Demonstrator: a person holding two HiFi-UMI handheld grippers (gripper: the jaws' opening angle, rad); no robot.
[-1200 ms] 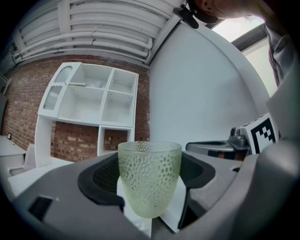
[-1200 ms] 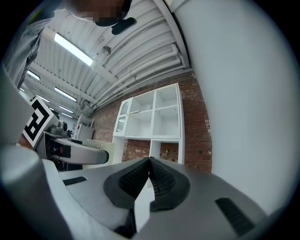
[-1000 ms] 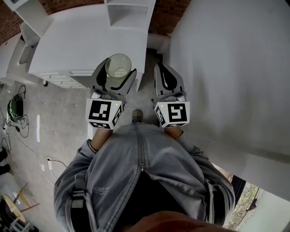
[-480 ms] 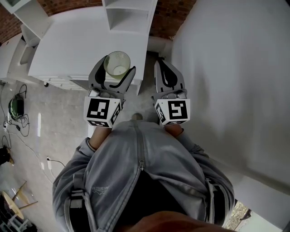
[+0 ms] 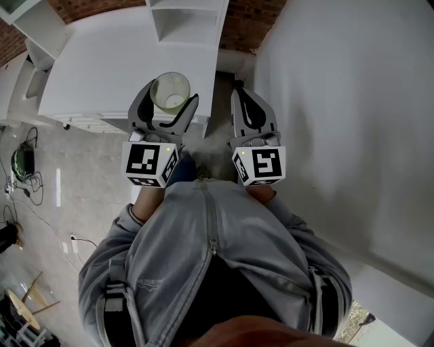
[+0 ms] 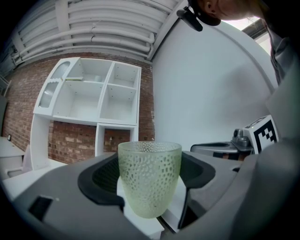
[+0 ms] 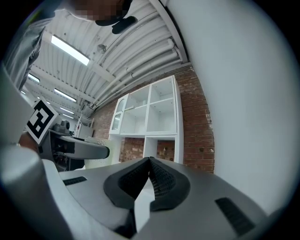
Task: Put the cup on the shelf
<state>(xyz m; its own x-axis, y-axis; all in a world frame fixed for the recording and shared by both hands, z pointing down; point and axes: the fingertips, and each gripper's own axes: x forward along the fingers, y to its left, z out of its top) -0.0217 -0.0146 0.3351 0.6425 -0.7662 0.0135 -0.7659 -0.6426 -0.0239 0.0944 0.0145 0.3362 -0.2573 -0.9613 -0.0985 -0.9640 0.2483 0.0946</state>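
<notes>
A pale green dimpled glass cup (image 5: pixel 169 91) (image 6: pixel 149 178) stands upright between the jaws of my left gripper (image 5: pixel 165 103) (image 6: pixel 150 176), which is shut on it at its sides. My right gripper (image 5: pixel 249 108) (image 7: pixel 149 166) hovers beside it with its jaws shut and nothing between them. A white open shelf unit (image 6: pixel 96 96) (image 7: pixel 147 112) stands ahead against a brick wall; its compartments look empty. In the head view the shelf (image 5: pixel 184 20) is at the top, above a white table (image 5: pixel 95 68).
A large white wall or panel (image 5: pixel 352 115) fills the right side. Grey concrete floor (image 5: pixel 74 176) with cables lies to the left. A second white shelf (image 5: pixel 37 27) stands at the top left. My grey jacket (image 5: pixel 210 264) fills the lower view.
Both grippers have moved a little forward toward the table and shelf, the cup travelling with the left one. The grips have not changed.
</notes>
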